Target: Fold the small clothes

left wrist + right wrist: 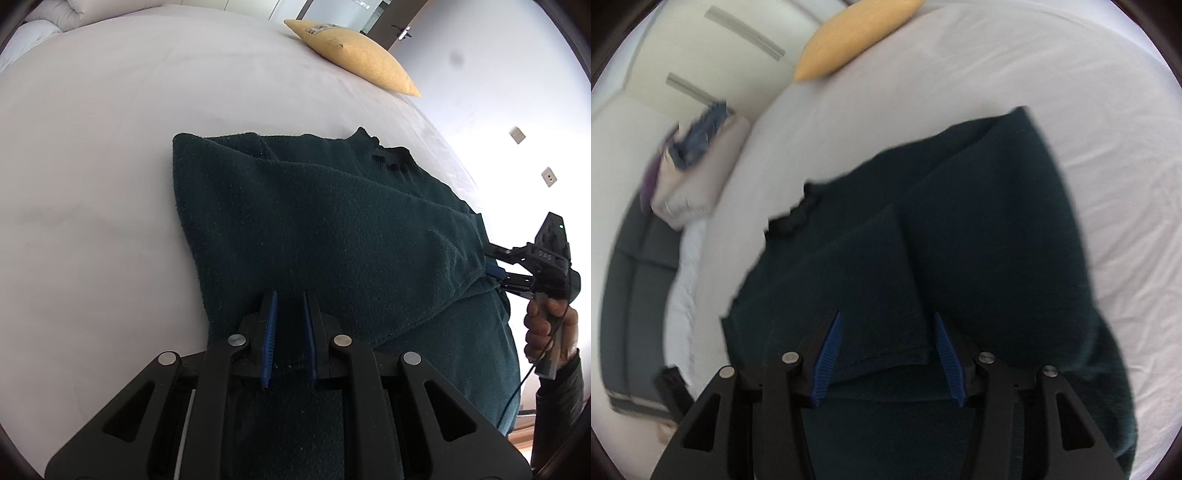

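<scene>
A dark green knitted sweater (332, 229) lies on the white bed (110, 147), with a sleeve folded across its body. My left gripper (290, 295) sits at the sweater's near hem with the fabric between its blue pads (271, 332), jaws narrow. My right gripper (493, 267) is at the sweater's right edge by the sleeve cuff. In the right wrist view the sweater (960, 240) fills the middle; the right gripper (886, 317) has its jaws wide apart, straddling the folded sleeve end (882, 332). That view is blurred.
A yellow cushion (362, 55) lies at the bed's far edge; it also shows in the right wrist view (846, 40). A stack of folded clothes (698, 162) sits on a seat beside the bed. A wall with sockets (517, 136) stands on the right.
</scene>
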`<action>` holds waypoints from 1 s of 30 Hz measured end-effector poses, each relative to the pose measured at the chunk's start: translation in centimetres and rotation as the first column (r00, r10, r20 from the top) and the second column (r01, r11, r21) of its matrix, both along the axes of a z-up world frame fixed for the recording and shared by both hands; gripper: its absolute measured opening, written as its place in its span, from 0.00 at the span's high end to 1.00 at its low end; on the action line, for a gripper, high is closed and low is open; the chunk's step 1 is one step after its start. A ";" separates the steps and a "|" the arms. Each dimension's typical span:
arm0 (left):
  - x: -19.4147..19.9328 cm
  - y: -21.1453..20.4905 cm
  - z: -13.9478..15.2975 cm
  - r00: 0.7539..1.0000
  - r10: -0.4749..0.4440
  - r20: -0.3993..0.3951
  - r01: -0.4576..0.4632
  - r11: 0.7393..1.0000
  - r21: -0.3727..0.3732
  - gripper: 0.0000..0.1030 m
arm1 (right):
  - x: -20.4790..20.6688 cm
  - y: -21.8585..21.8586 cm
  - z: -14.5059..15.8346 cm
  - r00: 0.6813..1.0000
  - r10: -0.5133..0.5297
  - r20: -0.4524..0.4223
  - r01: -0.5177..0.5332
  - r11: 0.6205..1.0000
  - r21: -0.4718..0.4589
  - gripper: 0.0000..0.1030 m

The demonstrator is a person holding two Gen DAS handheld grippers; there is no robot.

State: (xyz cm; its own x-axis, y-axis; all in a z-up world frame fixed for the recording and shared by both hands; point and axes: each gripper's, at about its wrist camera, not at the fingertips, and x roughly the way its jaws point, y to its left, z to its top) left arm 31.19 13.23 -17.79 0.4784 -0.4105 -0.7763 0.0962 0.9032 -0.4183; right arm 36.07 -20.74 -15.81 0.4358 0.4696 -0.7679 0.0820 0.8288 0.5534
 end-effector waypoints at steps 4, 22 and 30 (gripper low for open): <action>0.1 0.3 -0.1 1.000 -0.002 -0.005 0.002 1.000 -0.018 0.87 | 0.2 1.2 0.1 1.000 0.014 0.002 -0.014 0.998 -0.065 0.51; 0.4 3.6 1.3 0.998 0.062 0.002 -0.061 0.991 -0.122 0.87 | -1.8 -0.8 0.9 0.999 0.007 0.049 0.004 0.975 -0.223 0.92; 0.8 1.8 3.3 0.996 0.052 0.078 -0.048 0.997 -0.057 0.87 | -1.8 -0.1 0.2 0.999 0.041 0.027 -0.034 0.971 -0.237 0.91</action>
State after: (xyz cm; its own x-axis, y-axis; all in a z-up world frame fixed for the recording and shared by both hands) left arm 32.03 15.01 -14.48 0.5586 -0.4257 -0.7119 0.0862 0.8834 -0.4606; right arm 34.29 -20.83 -15.63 0.4473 0.2933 -0.8449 0.0338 0.9385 0.3436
